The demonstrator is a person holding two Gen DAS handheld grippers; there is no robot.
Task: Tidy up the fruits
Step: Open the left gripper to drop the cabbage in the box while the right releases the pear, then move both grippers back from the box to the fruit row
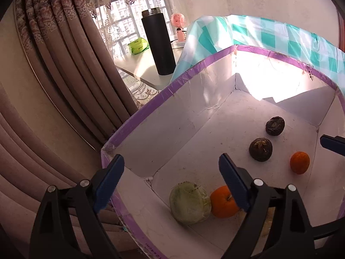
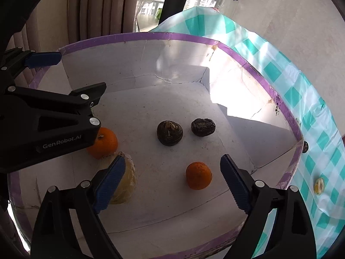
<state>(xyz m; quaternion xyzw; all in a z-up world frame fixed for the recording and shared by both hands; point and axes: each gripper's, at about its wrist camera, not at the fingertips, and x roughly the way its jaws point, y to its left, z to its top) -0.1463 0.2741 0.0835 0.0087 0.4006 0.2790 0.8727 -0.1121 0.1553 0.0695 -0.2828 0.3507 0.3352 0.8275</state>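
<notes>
Fruit lies loose on the floor of the white box [image 2: 151,82], the one with the purple-taped rim, and none of it is in either set of jaws. Your right gripper [image 2: 172,180] hangs with jaws spread wide, and the small orange [image 2: 198,175] sits on the box floor between and just beyond the pads, touching neither; I judge it was let go there, to rest near the box's right wall. Your left gripper [image 1: 171,182] is likewise spread, straddling the near left corner of the box: one pad hangs outside the rim, the other over the larger orange [image 1: 223,202], which touches the pale green fruit [image 1: 189,202] in that corner. Two dark brown fruits [image 2: 169,133] sit side by side at mid-floor, well clear of both grippers. A yellowish fruit [image 2: 319,185] waits outside the box, on the checked cloth [image 2: 310,112] covering the counter at the right.
</notes>
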